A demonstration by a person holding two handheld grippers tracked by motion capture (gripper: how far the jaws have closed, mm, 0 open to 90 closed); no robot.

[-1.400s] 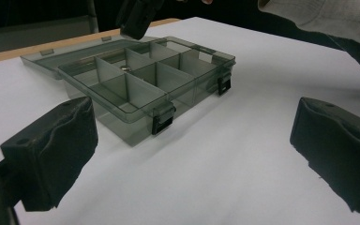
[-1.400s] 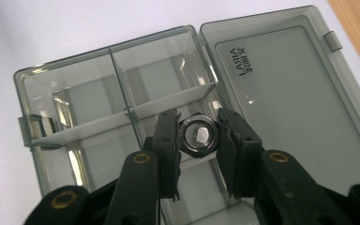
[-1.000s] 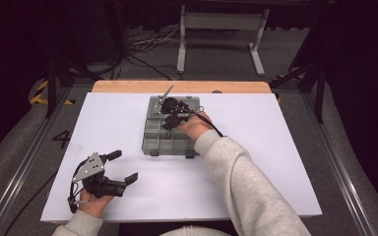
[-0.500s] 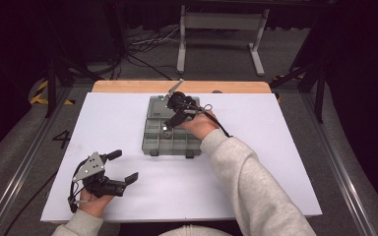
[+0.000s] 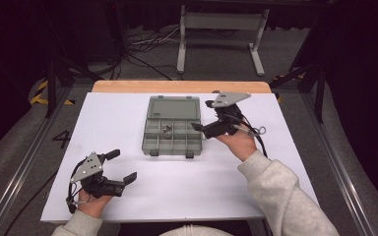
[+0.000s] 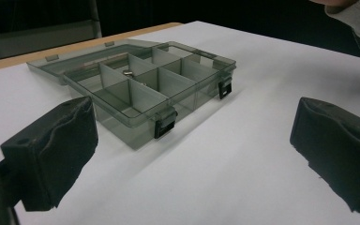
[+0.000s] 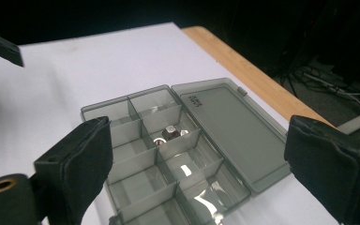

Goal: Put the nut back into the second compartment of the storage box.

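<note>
A smoky grey compartment box (image 5: 171, 136) lies in the middle of the white table, its lid (image 5: 173, 106) folded flat on the far side. A small metal part (image 5: 167, 130) rests in a middle compartment, seen as the metal part (image 7: 170, 132) in the right gripper view and the metal part (image 6: 129, 73) in the left gripper view. My right gripper (image 5: 203, 116) hovers just right of the box; its jaws have just been opening and nothing is between them. My left gripper (image 5: 122, 166) rests open at the near left, pointing toward the box (image 6: 136, 79).
A wooden strip (image 5: 177, 86) borders the table's far edge. Beyond it stand a metal frame (image 5: 221, 22) and floor cables (image 5: 142, 46). White table surface (image 5: 187, 187) spreads in front of the box and on both sides.
My right gripper has left the box, moving right and up, and its jaws have opened. The metal part now lies uncovered in its compartment. The left gripper has stayed put.
</note>
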